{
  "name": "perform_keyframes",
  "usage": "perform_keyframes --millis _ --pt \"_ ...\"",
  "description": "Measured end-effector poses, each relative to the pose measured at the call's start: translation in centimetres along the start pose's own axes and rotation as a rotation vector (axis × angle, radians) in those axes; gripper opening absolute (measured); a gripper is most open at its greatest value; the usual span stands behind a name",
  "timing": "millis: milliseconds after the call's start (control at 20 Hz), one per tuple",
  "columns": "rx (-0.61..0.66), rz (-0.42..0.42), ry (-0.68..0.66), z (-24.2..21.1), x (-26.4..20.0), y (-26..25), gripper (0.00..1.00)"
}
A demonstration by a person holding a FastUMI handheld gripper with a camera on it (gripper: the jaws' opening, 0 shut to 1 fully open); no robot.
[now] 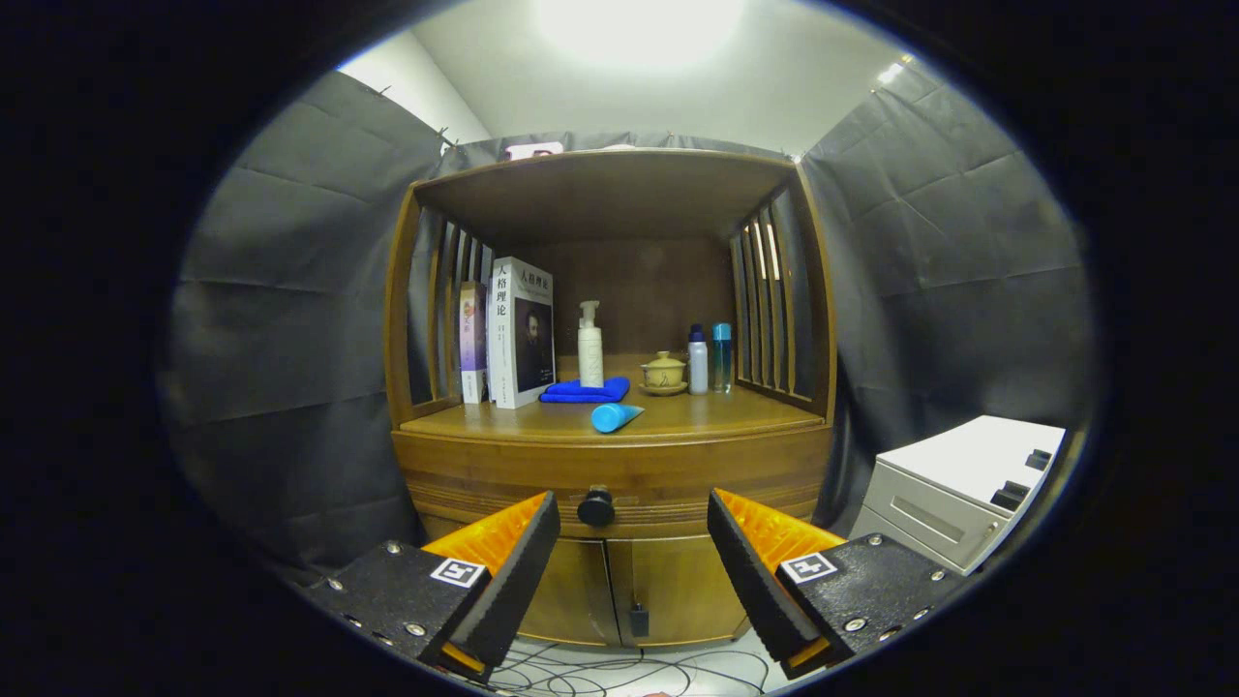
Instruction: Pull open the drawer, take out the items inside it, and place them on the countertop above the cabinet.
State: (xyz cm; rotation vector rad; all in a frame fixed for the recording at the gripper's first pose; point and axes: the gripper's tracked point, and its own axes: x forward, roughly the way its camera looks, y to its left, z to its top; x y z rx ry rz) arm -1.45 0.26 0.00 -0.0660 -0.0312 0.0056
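Books (505, 332): two stood upright at the left of the counter (736, 411), against the slatted side of the wooden cabinet (484, 474).
Blue cloth (585, 391): lay folded on the counter just right of the books.
Pump bottle (589, 346): stood upright at the back of the cloth.
Blue tube (614, 416): lay on its side near the counter's front edge, in front of the cloth.
Lidded cup (664, 371): sat on a saucer near the middle of the counter.
Two small bottles (709, 358): stood upright side by side just right of the cup.
Drawer (668, 484): was closed, below the counter; contents hidden.
Drawer knob (596, 507): dark and round, at the drawer's centre, beyond the fingers and between their tips.
Hand-held gripper (633, 528): fingers spread wide, empty, short of the knob and touching nothing.
White unit (958, 484): stood to the right of the cabinet.
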Motion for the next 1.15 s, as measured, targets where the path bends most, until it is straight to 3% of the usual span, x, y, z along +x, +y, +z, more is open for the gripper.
perform_keyframes --millis 350,650,1150 --pt "0.028 0.064 0.064 -2.2 -0.1 1.5 0.95" --pt "0.061 0.029 0.121 -3.4 0.0 0.2 0.95" --pt "0.042 0.029 0.063 -1.7 -0.3 0.4 0.95"
